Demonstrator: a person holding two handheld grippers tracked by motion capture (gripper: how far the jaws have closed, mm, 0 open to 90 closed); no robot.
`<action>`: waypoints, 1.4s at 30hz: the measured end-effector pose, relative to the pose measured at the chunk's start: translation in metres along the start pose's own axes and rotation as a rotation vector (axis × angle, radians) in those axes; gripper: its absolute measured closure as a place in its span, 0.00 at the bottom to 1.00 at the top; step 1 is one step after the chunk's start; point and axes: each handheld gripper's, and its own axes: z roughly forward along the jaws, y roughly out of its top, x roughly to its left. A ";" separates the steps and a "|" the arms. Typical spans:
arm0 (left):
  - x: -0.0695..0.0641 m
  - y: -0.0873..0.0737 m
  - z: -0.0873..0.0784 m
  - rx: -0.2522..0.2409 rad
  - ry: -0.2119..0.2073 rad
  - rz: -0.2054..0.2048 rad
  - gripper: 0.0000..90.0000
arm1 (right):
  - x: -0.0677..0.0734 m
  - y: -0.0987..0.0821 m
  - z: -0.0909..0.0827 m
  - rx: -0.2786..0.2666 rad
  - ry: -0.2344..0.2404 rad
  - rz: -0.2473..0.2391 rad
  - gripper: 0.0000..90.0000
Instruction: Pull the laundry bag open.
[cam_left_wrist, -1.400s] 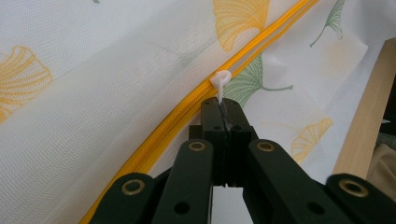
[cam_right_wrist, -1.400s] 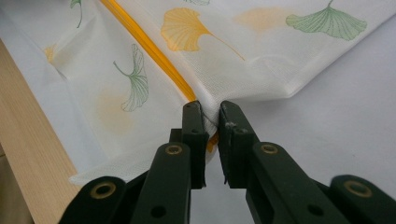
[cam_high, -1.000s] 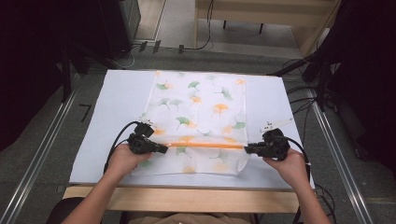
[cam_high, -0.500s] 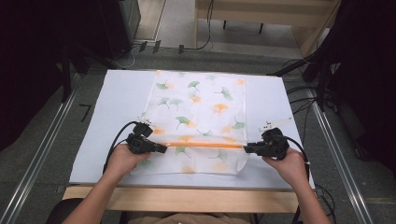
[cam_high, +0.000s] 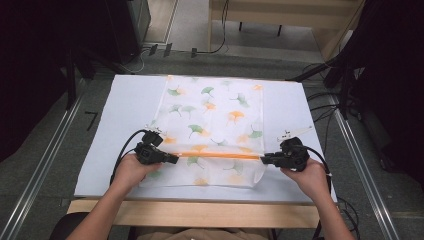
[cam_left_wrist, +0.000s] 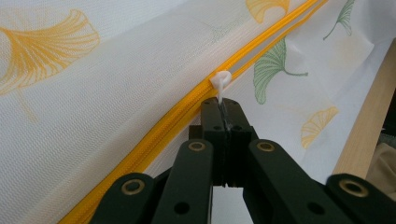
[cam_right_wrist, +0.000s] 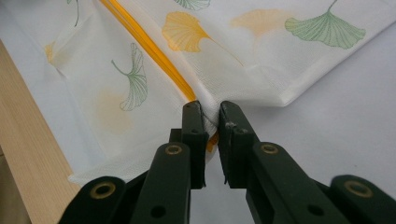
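The mesh bag (cam_high: 212, 130), white with green and orange leaf prints, lies flat in the middle of the frame on the white table cover (cam_high: 125, 105). Its orange zipper (cam_high: 220, 155) runs across the lower part of the bag, from left to right.

In the left gripper view, the left gripper (cam_left_wrist: 220, 108) has its jaws fully together on the small white zipper pull (cam_left_wrist: 220, 81), at the point where the two orange rows are joined on one side and parted on the other. The right gripper (cam_right_wrist: 211, 112) is closed almost completely on the bag's fabric at the far end of the zipper (cam_right_wrist: 144, 44), with a fold of mesh pinched between the jaws.

I think this is on purpose: one side holds the bag tight so that the pull can slide along a straight line.

Around the cover there are grey floor, metal rails (cam_high: 47, 165) and black cables (cam_high: 330, 100); nothing lies on the zipper's path. The wooden table edge (cam_high: 200, 212) is just below the bag.
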 end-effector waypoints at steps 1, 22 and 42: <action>0.000 0.000 0.000 0.000 0.000 0.000 1.00 | 0.000 0.000 0.000 0.000 0.001 -0.001 0.93; 0.009 -0.007 -0.009 0.014 0.007 -0.008 1.00 | -0.002 0.000 0.000 0.001 -0.001 -0.002 0.93; 0.014 -0.012 -0.017 0.008 0.004 -0.027 1.00 | -0.002 0.001 0.001 0.004 -0.003 -0.001 0.93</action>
